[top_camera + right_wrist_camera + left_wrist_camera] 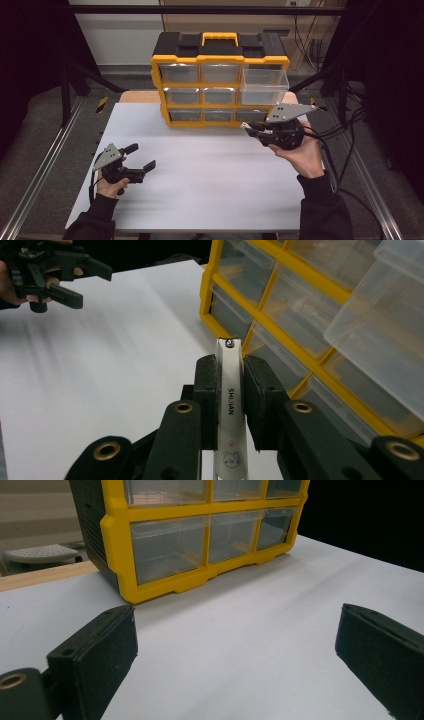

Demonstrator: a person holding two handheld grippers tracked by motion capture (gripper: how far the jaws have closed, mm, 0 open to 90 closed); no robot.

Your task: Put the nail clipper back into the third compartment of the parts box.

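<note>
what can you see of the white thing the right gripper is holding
The white nail clipper is a slim, flat, glossy bar, clamped on edge between the right gripper's black fingers, which press on both its sides. Its far tip bears a small metal rivet and sticks out a little beyond the fingers. Black lettering reading SHUJIAN runs along its face, with a small cartoon animal face nearer the gripper body. It is held off the table, its tip pointing towards the yellow drawer cabinet, not touching it.
</note>
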